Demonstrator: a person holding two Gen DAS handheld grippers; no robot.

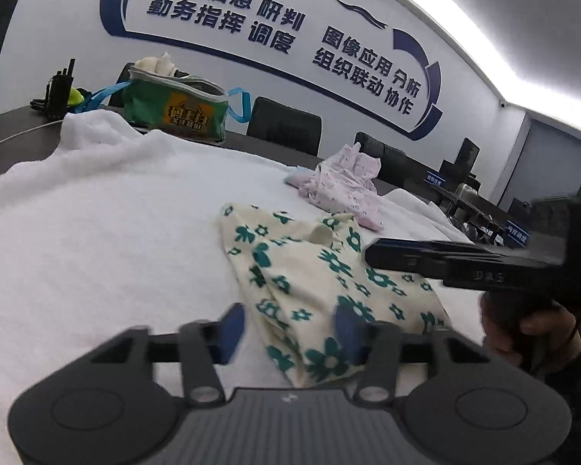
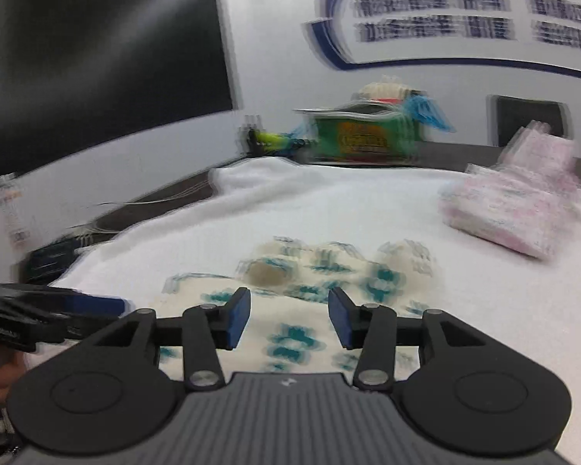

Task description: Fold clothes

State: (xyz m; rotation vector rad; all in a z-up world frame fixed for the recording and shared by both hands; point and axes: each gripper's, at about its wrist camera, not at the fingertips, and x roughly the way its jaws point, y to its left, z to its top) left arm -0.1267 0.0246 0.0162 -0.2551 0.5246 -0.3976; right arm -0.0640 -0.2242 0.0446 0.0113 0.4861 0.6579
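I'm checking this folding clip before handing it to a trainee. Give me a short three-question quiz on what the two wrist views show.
1. True or false: the cream garment with green flowers lies on the white towel.
2. Which sits farthest back on the table? A) the pink floral garment B) the green zip bag C) the flowered cream garment
3. Short answer: are the blue pads of the right claw pressing on cloth?

Key
1. True.
2. B.
3. No; the pads stand apart above the flowered garment, with a clear gap between them.
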